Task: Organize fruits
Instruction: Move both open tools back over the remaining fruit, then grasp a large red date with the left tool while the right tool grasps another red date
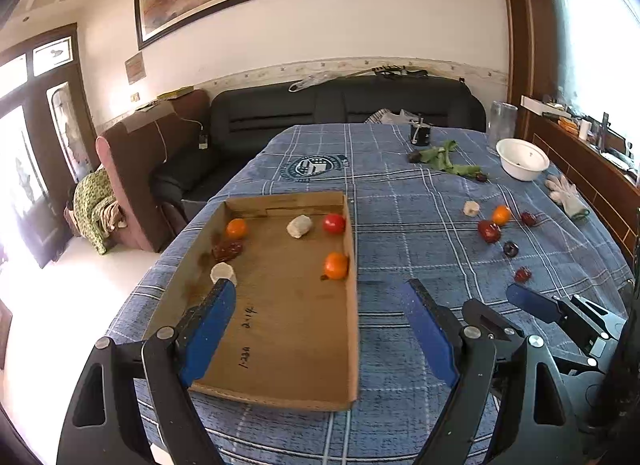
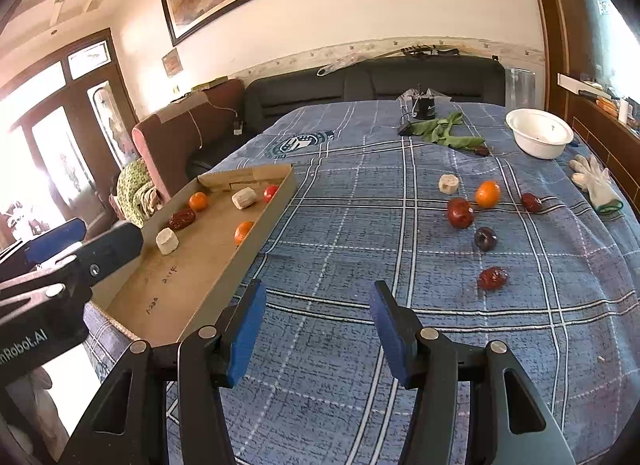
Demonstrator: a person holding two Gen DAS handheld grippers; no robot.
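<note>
We're about halfway: six pieces sit in the cardboard tray (image 1: 352,305), six more lie loose on the blue tablecloth (image 2: 340,225) to its right. Left gripper (image 1: 320,293) and right gripper (image 2: 316,297) both hang spread, empty.

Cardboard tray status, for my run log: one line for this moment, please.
shallow brown cardboard tray: six pieces inside | blue plaid tablecloth: six loose | left gripper: open, empty | right gripper: open, empty

Your left gripper's finger (image 1: 212,321) covers part of the white chunk (image 1: 222,273) in the cardboard tray (image 1: 352,305). Bowl (image 2: 538,137) contents too small to identify. Glass jar (image 2: 519,85) blurred.
</note>
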